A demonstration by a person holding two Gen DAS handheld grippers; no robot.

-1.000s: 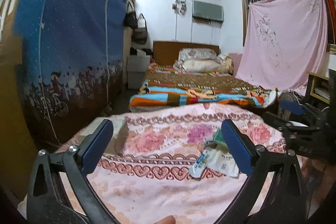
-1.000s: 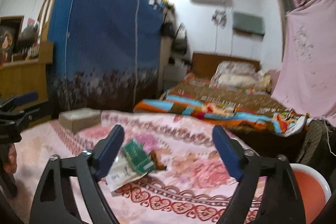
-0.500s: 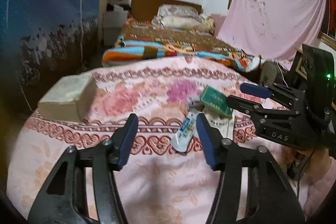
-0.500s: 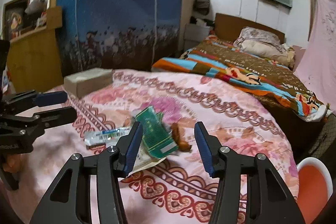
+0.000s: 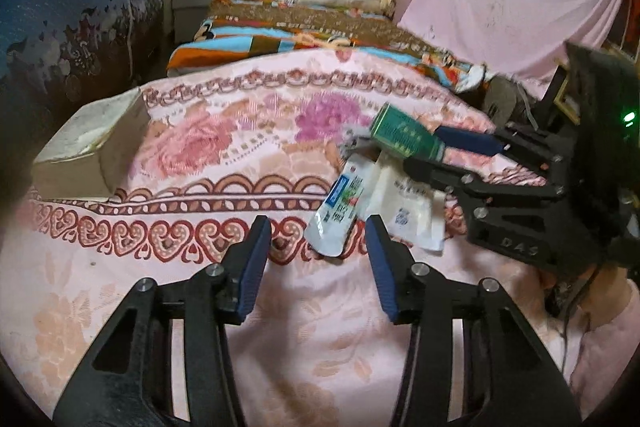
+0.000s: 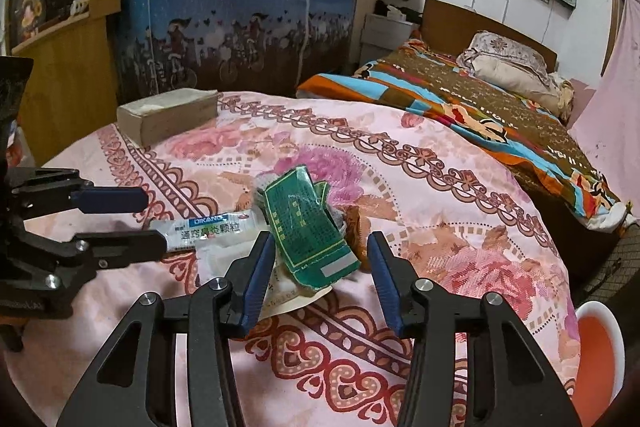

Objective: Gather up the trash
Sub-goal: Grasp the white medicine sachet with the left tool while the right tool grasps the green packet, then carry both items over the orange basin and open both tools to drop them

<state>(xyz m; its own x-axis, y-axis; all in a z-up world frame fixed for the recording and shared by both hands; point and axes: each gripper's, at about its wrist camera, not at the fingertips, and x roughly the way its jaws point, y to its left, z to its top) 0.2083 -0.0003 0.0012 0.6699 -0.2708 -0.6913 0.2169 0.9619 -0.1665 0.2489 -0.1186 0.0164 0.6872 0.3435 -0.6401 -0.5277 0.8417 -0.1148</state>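
Note:
A small pile of trash lies on the pink flowered cloth (image 5: 240, 147). A white sachet with a blue label (image 5: 340, 203) (image 6: 212, 227) has its near end between the fingertips of my left gripper (image 5: 318, 231) (image 6: 156, 223). The left jaws are closing, and a gap remains on both sides of the sachet. A crumpled green pack (image 6: 308, 239) (image 5: 406, 135) lies between the fingers of my right gripper (image 6: 318, 251) (image 5: 424, 153), which is open; the pads do not press on it. A flat white packet (image 5: 404, 203) lies under both. A brown scrap (image 6: 354, 223) sits beside the green pack.
A beige tissue box (image 5: 88, 155) (image 6: 168, 115) stands at the far left of the cloth. An orange container with a white rim (image 6: 600, 347) is low on the right. A bed (image 6: 480, 99) lies beyond. A person's pink sleeve (image 5: 600, 339) shows behind the right gripper.
Both grippers tilted down and moved in on the trash pile. Their jaws narrowed from wide open. The sachet's end now lies between the left fingers, the green pack between the right.

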